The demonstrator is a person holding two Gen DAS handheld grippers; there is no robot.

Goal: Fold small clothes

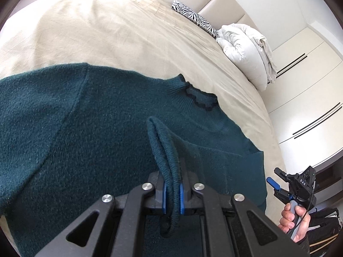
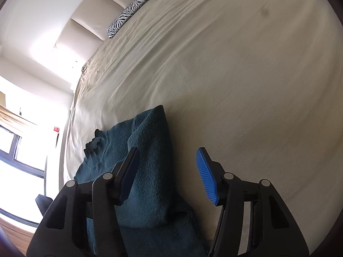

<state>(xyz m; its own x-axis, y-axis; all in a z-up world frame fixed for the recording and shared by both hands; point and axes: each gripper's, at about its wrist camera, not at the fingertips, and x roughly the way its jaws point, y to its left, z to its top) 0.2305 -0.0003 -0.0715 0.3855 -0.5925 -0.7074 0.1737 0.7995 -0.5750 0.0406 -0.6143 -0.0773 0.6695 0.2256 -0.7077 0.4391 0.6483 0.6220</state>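
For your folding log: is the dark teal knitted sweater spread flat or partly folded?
Partly folded: the teal knitted sweater has one side doubled over, and the left gripper pinches its ribbed edge.

We record the sweater [image 1: 90, 132] as dark teal, with a darker scalloped trim at its collar [image 1: 198, 98]. The bed sheet [image 1: 96, 32] is beige. One pillow [image 1: 194, 17] carries a black-and-white zebra pattern; the folded duvet [image 1: 246, 49] is white. Both grippers are black with blue pads [image 2: 206, 175]. The headboard [image 2: 85, 19] is cream.

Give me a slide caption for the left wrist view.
Left gripper clamps a ribbed cuff of the teal sweater spread on the bed.
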